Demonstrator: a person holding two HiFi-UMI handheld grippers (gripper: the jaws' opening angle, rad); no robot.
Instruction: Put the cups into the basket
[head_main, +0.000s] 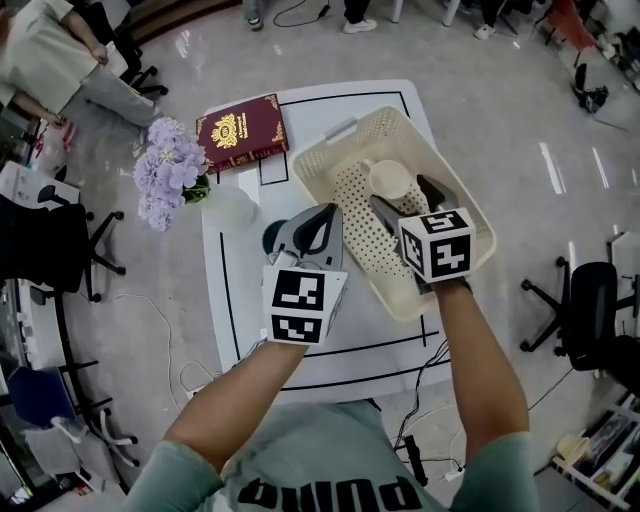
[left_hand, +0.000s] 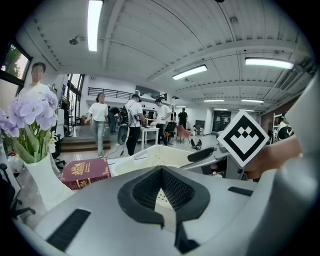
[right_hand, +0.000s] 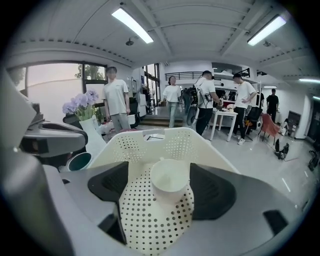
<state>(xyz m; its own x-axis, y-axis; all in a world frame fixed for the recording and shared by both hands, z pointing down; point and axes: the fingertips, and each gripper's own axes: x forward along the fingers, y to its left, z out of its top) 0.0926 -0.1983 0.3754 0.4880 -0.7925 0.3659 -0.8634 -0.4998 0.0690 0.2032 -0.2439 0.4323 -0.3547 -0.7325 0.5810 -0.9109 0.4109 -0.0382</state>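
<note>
The right gripper (right_hand: 160, 172) holds its jaws apart and empty; a cream plastic cup (right_hand: 170, 182) stands just ahead of them inside the cream perforated plastic basket (right_hand: 150, 145). The left gripper (left_hand: 161, 172) has its jaws closed on nothing, above the white desk (head_main: 240, 300) near a dark teal cup (head_main: 270, 238).

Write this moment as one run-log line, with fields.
right gripper: open over basket | white cup: upright in basket, between jaws, not gripped | left gripper: shut, empty | teal cup: on table
</note>
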